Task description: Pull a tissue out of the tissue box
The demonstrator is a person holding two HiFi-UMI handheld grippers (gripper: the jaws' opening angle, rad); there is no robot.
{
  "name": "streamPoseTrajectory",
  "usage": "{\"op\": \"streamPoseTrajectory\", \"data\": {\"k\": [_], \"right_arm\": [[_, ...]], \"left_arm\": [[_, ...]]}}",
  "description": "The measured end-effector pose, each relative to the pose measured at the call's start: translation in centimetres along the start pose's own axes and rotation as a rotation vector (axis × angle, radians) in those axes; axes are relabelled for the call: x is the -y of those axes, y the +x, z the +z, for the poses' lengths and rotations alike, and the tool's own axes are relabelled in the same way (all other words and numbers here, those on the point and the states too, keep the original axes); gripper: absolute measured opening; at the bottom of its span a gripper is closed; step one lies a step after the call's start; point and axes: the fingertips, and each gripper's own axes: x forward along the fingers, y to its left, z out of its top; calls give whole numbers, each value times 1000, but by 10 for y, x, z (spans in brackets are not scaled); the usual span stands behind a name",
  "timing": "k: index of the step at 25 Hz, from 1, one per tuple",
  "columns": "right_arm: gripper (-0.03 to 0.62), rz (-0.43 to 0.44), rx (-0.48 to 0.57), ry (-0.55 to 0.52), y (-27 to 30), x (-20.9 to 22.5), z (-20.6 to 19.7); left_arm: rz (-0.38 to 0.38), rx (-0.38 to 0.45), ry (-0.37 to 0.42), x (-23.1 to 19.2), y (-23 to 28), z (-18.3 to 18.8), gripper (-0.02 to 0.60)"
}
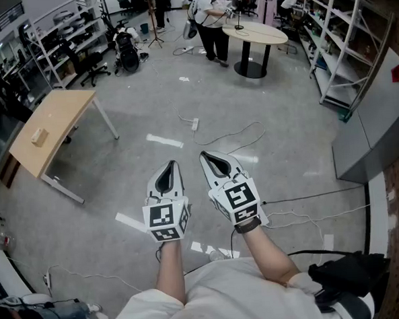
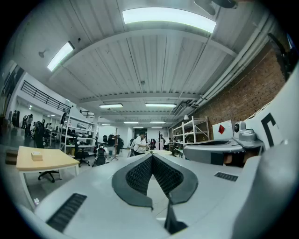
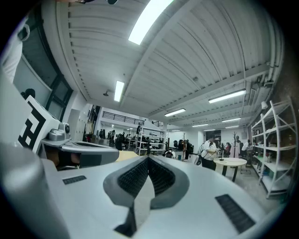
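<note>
Left gripper [image 1: 171,166] and right gripper [image 1: 205,156] side by side, jaws of each pressed together, nothing clamped; power strip [image 1: 195,124] on floor seen only in head view; ceiling light [image 2: 168,15] only in gripper views.

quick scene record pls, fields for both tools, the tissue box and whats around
left tool: jaws together, empty, level
right tool: jaws together, empty, level, beside the left
tissue box: not seen in any view
below: grey concrete floor, white cables
left side: light wooden rectangular table with small tan block, too small to identify
background: person standing at round white table
</note>
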Motion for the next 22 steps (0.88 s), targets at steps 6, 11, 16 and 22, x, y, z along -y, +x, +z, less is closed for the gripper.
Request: {"op": "streamPoseTrajectory", "data": {"k": [6, 11, 16, 22], "right_arm": [[2, 7, 21, 7, 21, -42, 15], [2, 71, 18, 32, 52, -126, 29], [2, 278, 83, 81, 75, -231, 57], [2, 476, 73, 98, 132, -411, 46]], "left_arm": [[19, 19, 37, -41, -25, 14, 3], [120, -3, 46, -111, -90, 21, 2], [269, -9, 33, -180, -162, 34, 3], [424, -9, 12, -305, -273, -1, 3]]}}
